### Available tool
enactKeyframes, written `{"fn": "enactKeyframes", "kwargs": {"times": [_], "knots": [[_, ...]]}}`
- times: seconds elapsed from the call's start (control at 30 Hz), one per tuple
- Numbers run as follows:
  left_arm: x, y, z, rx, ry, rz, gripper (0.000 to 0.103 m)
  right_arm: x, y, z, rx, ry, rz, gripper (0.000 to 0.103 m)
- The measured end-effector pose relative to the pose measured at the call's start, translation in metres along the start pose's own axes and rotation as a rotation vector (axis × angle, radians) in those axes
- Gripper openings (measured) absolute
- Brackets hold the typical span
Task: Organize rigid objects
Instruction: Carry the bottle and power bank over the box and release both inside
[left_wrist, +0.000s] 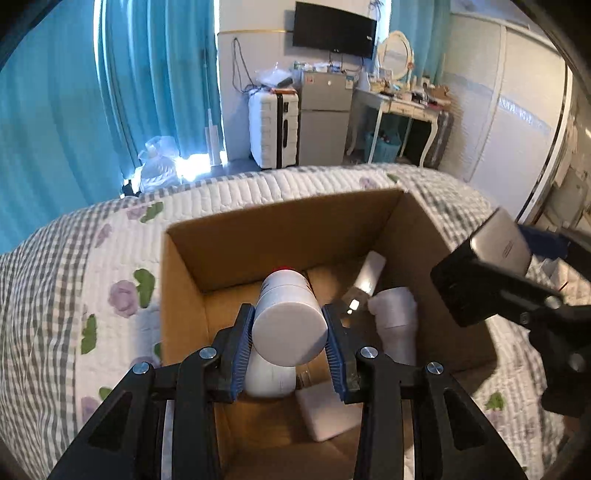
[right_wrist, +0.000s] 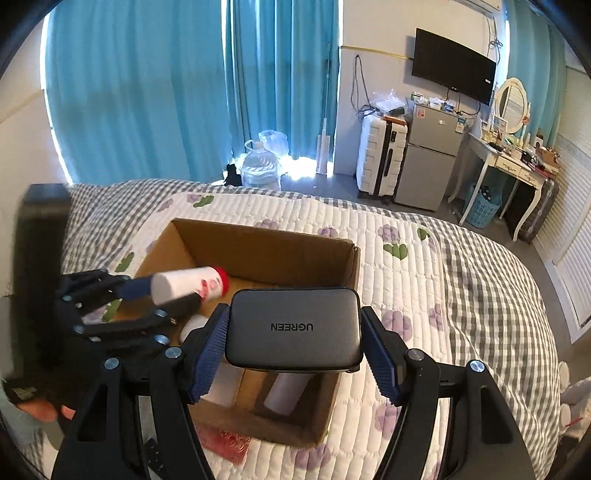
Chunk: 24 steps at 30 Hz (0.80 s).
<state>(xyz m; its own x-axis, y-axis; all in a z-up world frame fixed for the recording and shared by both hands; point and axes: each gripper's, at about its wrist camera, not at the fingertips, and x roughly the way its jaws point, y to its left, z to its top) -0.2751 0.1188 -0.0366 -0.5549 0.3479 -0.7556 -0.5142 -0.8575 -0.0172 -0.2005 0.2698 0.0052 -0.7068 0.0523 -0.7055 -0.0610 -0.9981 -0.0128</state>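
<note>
Left wrist view: left claw (left_wrist: 290, 345) pinches a white bottle (left_wrist: 288, 325) with a red cap, held over the open cardboard box (left_wrist: 280, 236) on the quilted bed (left_wrist: 92, 266). White items lie inside the box. Right claw at right edge carries the grey charger (left_wrist: 498, 240).

Right wrist view: right claw (right_wrist: 293, 341) clamps the grey charger (right_wrist: 293, 325), marked UGREEN, above the box (right_wrist: 266, 254). Left claw (right_wrist: 159, 295) holds the bottle (right_wrist: 188, 282) over the box's left side.
</note>
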Motion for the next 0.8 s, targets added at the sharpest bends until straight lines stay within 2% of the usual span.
{"fn": "enactKeyframes", "kwargs": {"times": [0.17, 0.23, 0.27, 0.57, 0.8], "knots": [[0.015, -0.012, -0.011, 0.06, 0.004, 0.034, 0.04, 0.015, -0.001, -0.006, -0.008, 0.01, 0.012, 0.068], [0.011, -0.012, -0.012, 0.056, -0.029, 0.052, 0.057, 0.018, -0.004, -0.006, -0.001, 0.012, 0.02, 0.068], [0.009, -0.011, -0.011, 0.053, -0.041, 0.068, 0.069, 0.021, -0.005, -0.004, 0.001, 0.011, 0.023, 0.068], [-0.026, 0.015, -0.015, -0.013, -0.124, 0.114, 0.07, 0.037, -0.005, 0.03, -0.004, -0.028, 0.03, 0.069], [-0.059, 0.042, -0.023, -0.093, -0.169, 0.133, 0.071, 0.087, 0.02, 0.044, -0.018, 0.058, 0.027, 0.069]]}}
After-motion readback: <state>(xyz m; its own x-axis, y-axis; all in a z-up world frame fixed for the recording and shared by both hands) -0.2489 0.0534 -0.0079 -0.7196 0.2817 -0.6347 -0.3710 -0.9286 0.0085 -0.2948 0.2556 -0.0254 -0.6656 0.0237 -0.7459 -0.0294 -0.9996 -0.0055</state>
